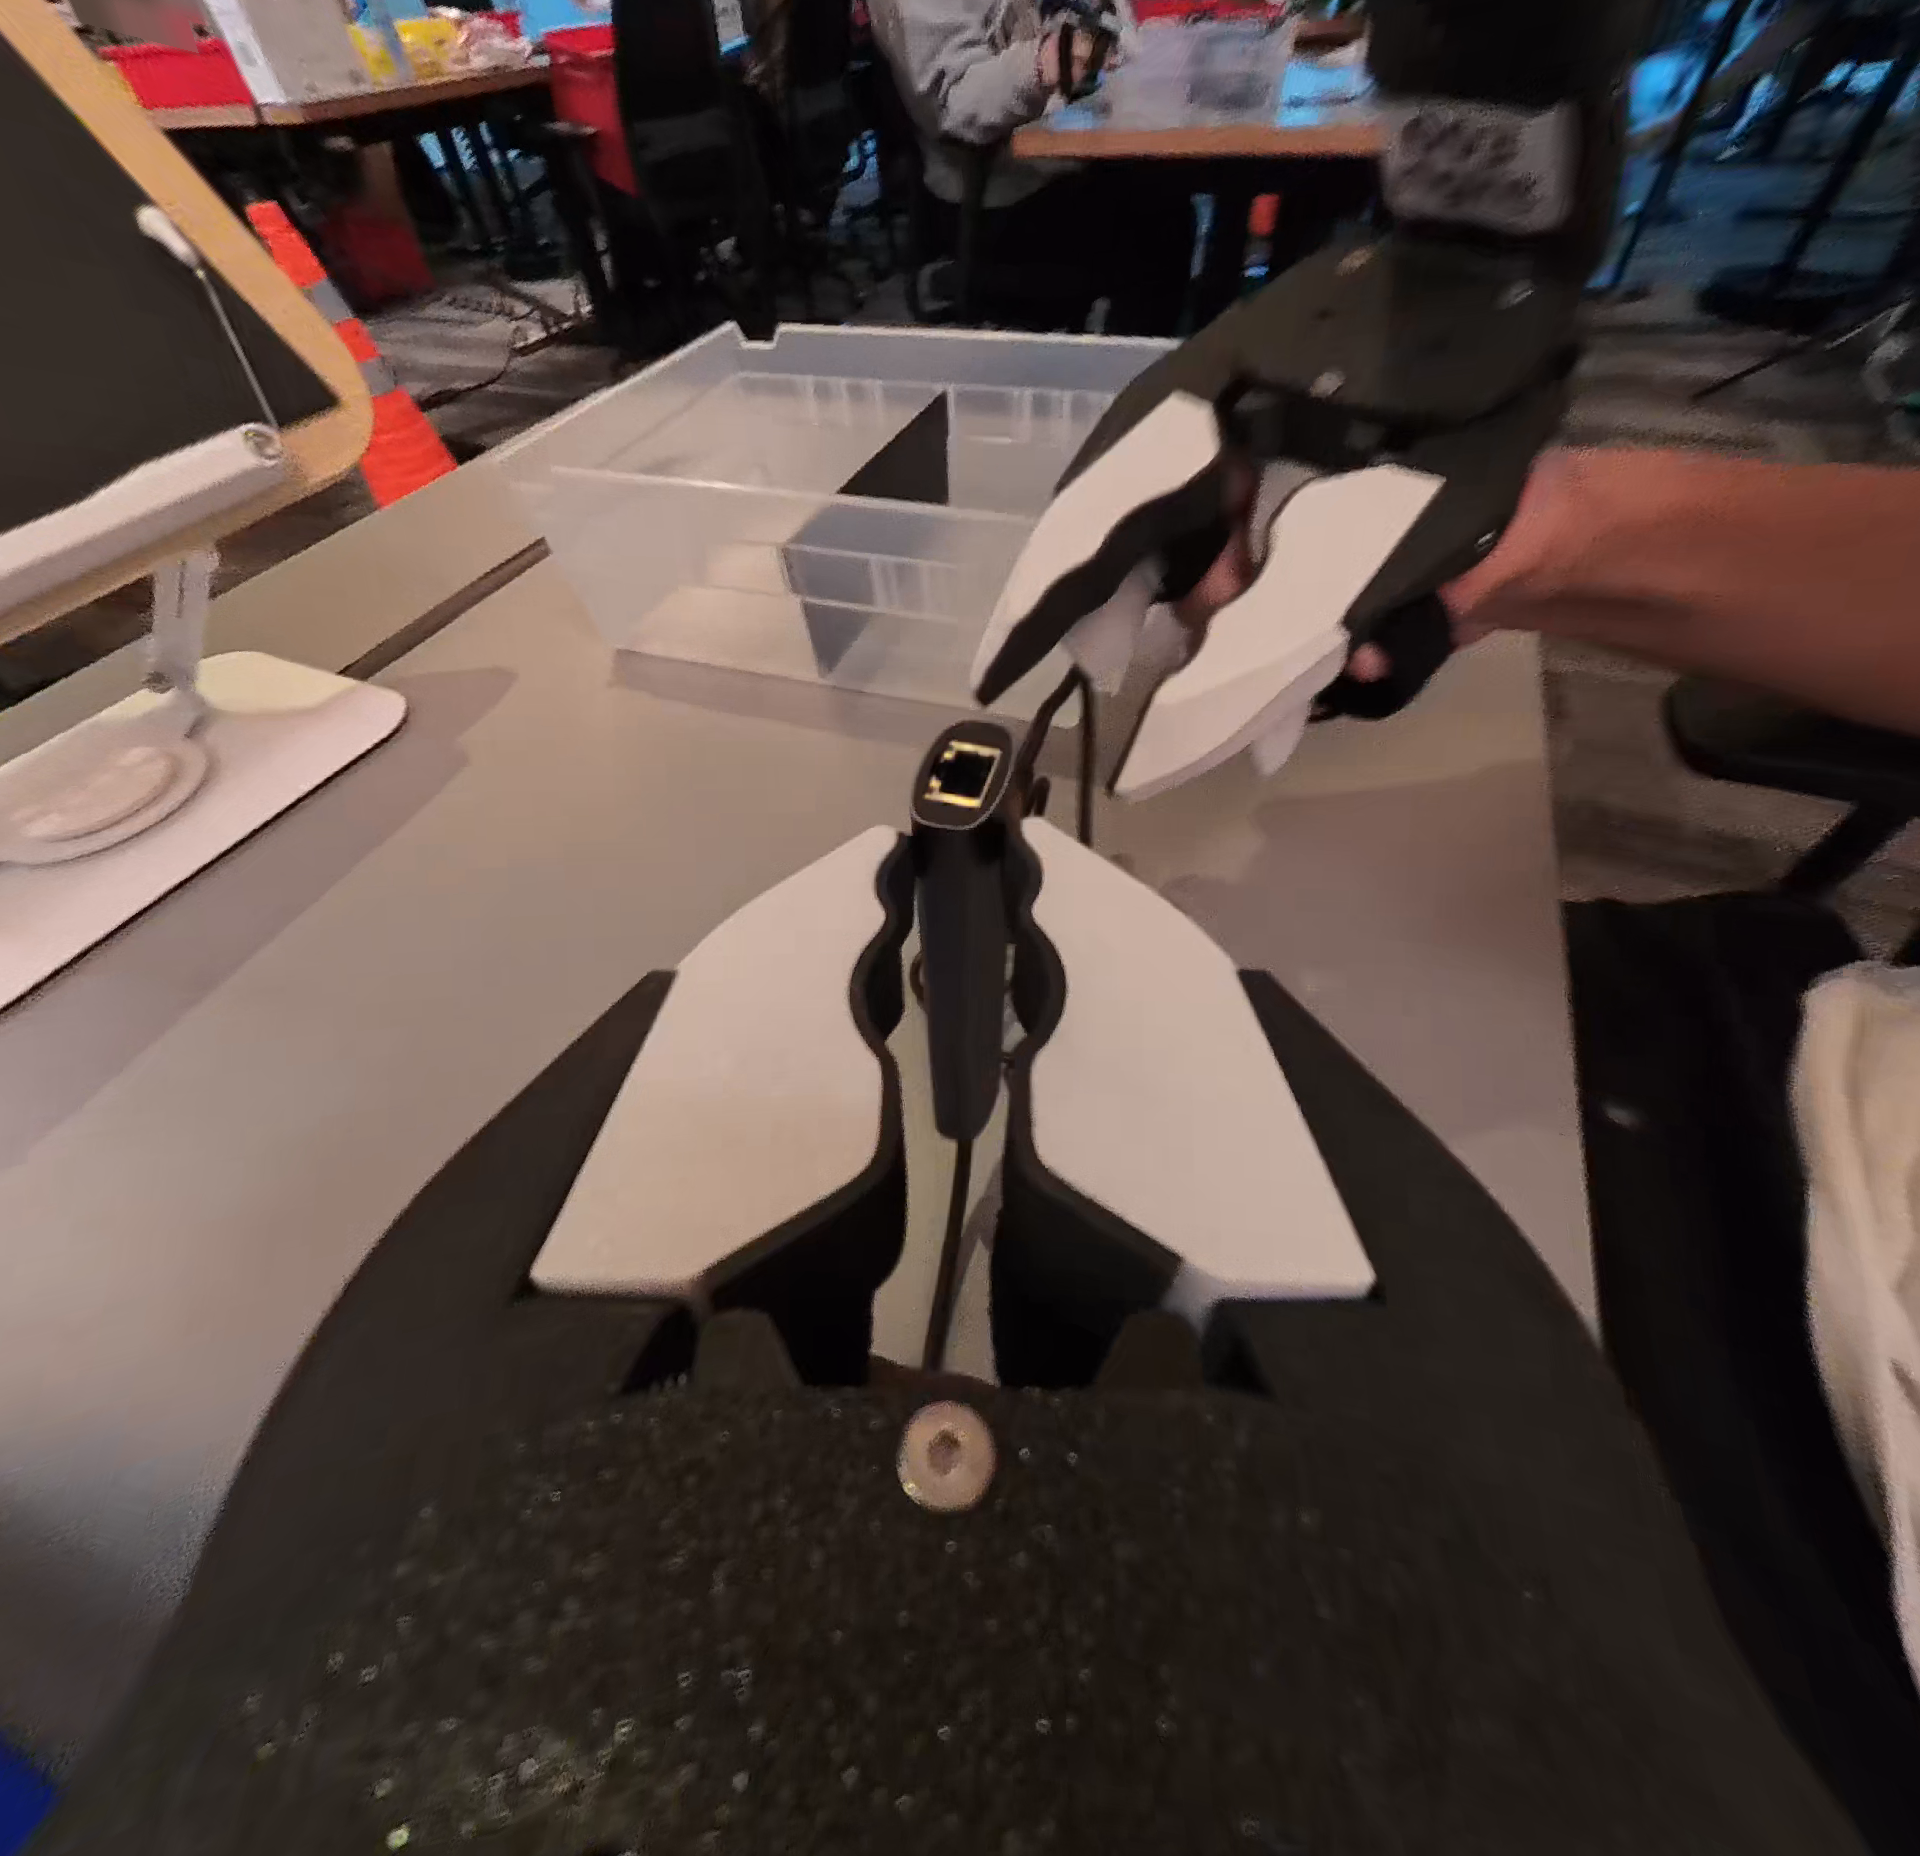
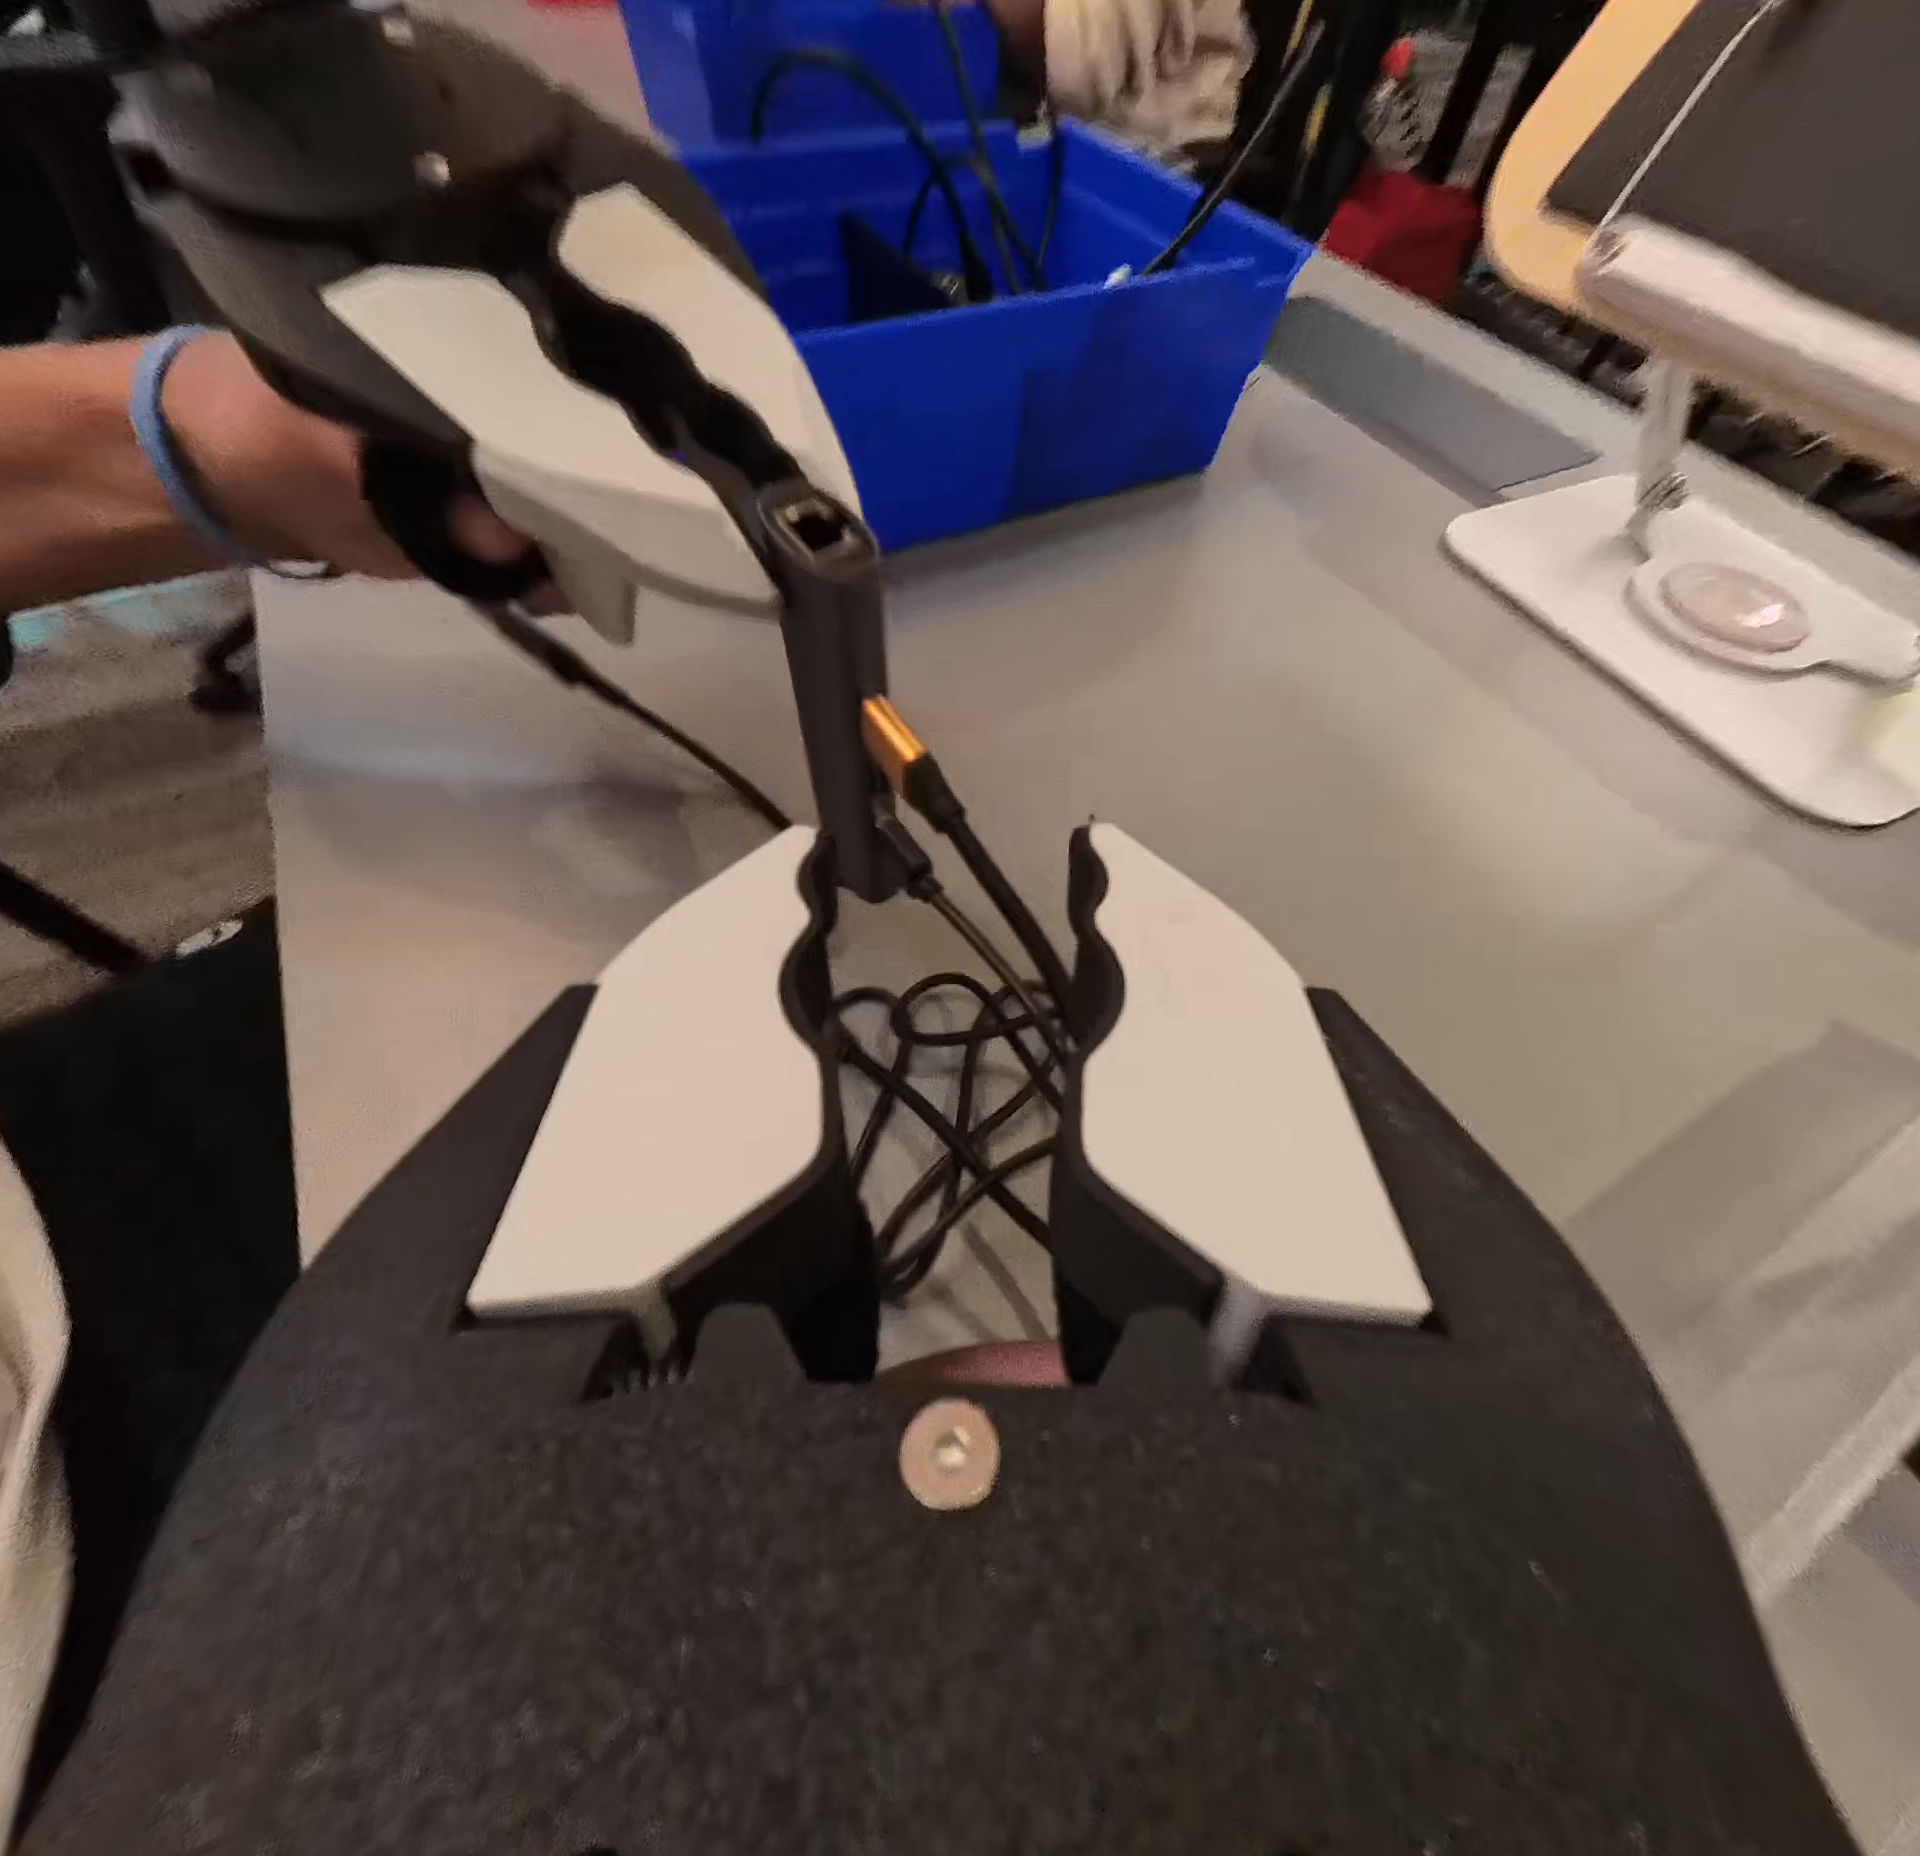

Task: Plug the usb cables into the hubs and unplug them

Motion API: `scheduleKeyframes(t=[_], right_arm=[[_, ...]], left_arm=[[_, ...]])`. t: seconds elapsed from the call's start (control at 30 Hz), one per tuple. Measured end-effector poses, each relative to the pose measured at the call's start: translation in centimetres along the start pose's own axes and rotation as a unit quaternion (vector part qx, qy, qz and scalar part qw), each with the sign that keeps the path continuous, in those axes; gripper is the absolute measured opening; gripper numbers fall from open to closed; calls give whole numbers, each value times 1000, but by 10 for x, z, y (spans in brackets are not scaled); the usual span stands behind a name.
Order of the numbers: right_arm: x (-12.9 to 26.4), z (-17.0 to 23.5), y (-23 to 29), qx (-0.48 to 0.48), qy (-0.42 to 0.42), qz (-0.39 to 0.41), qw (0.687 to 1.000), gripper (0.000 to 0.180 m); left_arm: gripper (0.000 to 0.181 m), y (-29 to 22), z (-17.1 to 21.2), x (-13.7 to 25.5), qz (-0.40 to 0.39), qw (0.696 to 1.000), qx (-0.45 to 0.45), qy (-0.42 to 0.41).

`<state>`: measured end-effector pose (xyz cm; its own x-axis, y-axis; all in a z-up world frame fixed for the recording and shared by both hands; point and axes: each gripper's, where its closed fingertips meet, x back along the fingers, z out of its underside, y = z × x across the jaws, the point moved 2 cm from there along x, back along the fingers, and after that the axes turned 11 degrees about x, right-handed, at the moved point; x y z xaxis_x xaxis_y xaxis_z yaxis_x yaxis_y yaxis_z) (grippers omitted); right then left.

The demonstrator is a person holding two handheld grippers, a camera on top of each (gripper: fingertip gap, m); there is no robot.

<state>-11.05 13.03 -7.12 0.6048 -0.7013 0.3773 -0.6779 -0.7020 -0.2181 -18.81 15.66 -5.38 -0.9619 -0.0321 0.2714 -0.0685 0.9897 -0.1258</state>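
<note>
Left tongs (image 1: 961,850) around hub (image 1: 961,933)

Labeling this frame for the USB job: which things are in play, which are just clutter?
In play:
- dark hub, clamped in left tool
- gold plug seated in hub
- black cables under open right tool

Clutter:
- clear bin
- blue bin
- white stand
- orange cone

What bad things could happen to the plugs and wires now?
1. The right claw is open around the plugged cables; closing off-target might pinch the wire, not the orange plug.
2. The left claw holds the hub in the air; a hard pull might twist it loose.
3. The wires lie tangled on the table; a snag could tug the other plug.
</note>
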Motion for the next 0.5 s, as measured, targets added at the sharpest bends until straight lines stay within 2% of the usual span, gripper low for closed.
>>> scheduleKeyframes(t=[0.07,0.1,0.13,0.17,0.23,0.3,0.33,0.4,0.5], right_arm=[[-8,10,1,-15,25,-20,999,47],[-12,14,4,-12,32,-32,999,43],[-15,18,6,-4,36,-36,999,20],[-16,22,4,5,44,-25,999,11],[-14,23,4,18,40,-23,999,2],[-7,18,-5,90,49,44,994,2],[-4,15,-9,159,71,93,980,2],[5,6,-17,296,114,194,928,2],[8,-4,-15,360,144,256,885,3]], left_arm=[[15,-4,-2,3,17,1000,1,-5],[15,-5,-2,3,18,1000,-3,-5],[15,-7,-1,2,21,1000,-9,-1],[15,-8,1,1,19,1000,-12,3],[15,-9,4,0,17,1000,-10,4],[15,-10,9,-2,29,999,30,24],[14,-7,14,-4,20,996,70,52],[46,-2,23,-6,10,985,149,86],[52,2,22,-5,-14,976,213,44]])
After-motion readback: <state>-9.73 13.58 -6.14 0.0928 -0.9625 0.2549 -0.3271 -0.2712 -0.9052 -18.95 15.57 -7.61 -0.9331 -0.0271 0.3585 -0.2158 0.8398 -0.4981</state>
